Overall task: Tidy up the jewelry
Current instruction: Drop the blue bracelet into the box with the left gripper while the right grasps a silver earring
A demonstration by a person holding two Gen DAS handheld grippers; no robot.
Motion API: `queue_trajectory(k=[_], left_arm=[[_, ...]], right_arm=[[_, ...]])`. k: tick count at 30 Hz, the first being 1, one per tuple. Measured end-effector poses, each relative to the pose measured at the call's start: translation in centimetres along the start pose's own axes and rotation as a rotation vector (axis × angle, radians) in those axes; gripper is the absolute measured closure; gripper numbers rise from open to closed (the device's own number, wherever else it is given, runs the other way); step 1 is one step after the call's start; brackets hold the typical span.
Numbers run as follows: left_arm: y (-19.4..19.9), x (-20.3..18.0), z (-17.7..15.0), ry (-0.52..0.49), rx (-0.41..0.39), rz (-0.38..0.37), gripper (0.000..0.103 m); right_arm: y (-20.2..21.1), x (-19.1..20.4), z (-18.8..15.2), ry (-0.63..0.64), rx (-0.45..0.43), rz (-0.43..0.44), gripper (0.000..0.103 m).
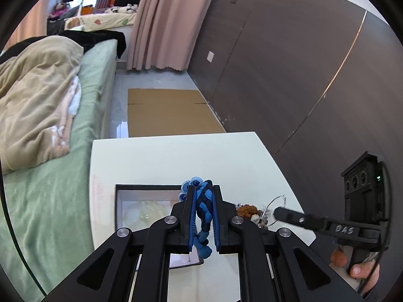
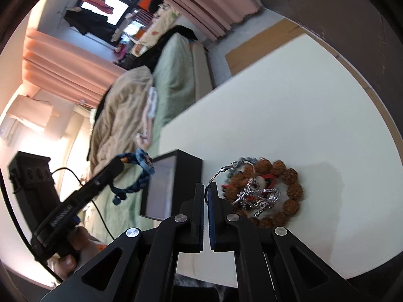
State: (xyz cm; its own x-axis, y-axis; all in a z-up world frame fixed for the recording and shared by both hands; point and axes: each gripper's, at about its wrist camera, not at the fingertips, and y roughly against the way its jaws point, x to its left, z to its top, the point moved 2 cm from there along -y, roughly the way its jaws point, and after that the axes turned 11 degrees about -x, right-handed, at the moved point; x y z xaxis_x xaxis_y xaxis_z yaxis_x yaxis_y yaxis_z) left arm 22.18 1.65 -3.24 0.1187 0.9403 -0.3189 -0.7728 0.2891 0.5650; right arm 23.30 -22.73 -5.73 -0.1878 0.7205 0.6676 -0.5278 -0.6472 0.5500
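Note:
My left gripper (image 1: 204, 188) is shut on a blue braided bracelet (image 1: 203, 206) with pale blue beads, held above the open black jewelry box (image 1: 118, 201). The bracelet (image 2: 137, 173) and left gripper (image 2: 118, 166) also show in the right wrist view, beside the box (image 2: 186, 161). My right gripper (image 2: 207, 187) is shut on a thin silver hoop (image 2: 228, 170), lifted just over a pile with a brown bead bracelet (image 2: 289, 191) and a silver chain (image 2: 259, 196). In the left wrist view the right gripper (image 1: 275, 212) sits at the pile (image 1: 249, 211).
The white table (image 1: 176, 156) stands between a green bed (image 1: 50, 188) with a beige blanket and a dark wall panel (image 1: 302, 75). Flat cardboard (image 1: 166, 110) lies on the floor beyond the table. Pink curtain hangs at the back.

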Motion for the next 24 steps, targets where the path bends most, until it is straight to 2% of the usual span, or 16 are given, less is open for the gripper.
queue_trajectory(k=[5, 9, 14, 19, 21, 22, 23, 24], left_arm=[[1.1, 0.5, 0.0, 0.010, -0.016, 0.013, 0.091], [1.6, 1.1, 0.1, 0.028, -0.022, 0.020, 0.091], [2.1, 1.8, 0.3, 0.065, -0.033, 0.020, 0.091], [2.1, 2.9, 0.7, 0.115, -0.024, 0.009, 0.088], [2.3, 3.3, 0.8, 0.134, -0.027, 0.006, 0.079], [2.6, 3.5, 0.9, 0.145, -0.038, 0.003, 0.062], [2.9, 3.7, 1.1, 0.155, -0.054, 0.004, 0.040], [3.3, 3.9, 1.2, 0.163, -0.073, 0.006, 0.032]], right_arm=[[1.3, 1.3, 0.8, 0.006, -0.057, 0.059, 0.098], [1.8, 2.7, 1.8, 0.033, -0.081, 0.073, 0.098], [1.8, 5.4, 2.4, 0.074, -0.084, 0.111, 0.098], [3.1, 8.3, 3.2, 0.139, -0.124, 0.147, 0.098], [3.2, 9.2, 3.5, 0.156, -0.130, 0.151, 0.098], [3.1, 9.6, 3.6, 0.159, -0.130, 0.152, 0.098], [3.0, 9.9, 3.8, 0.159, -0.129, 0.153, 0.098], [2.9, 10.1, 3.9, 0.159, -0.128, 0.152, 0.098]])
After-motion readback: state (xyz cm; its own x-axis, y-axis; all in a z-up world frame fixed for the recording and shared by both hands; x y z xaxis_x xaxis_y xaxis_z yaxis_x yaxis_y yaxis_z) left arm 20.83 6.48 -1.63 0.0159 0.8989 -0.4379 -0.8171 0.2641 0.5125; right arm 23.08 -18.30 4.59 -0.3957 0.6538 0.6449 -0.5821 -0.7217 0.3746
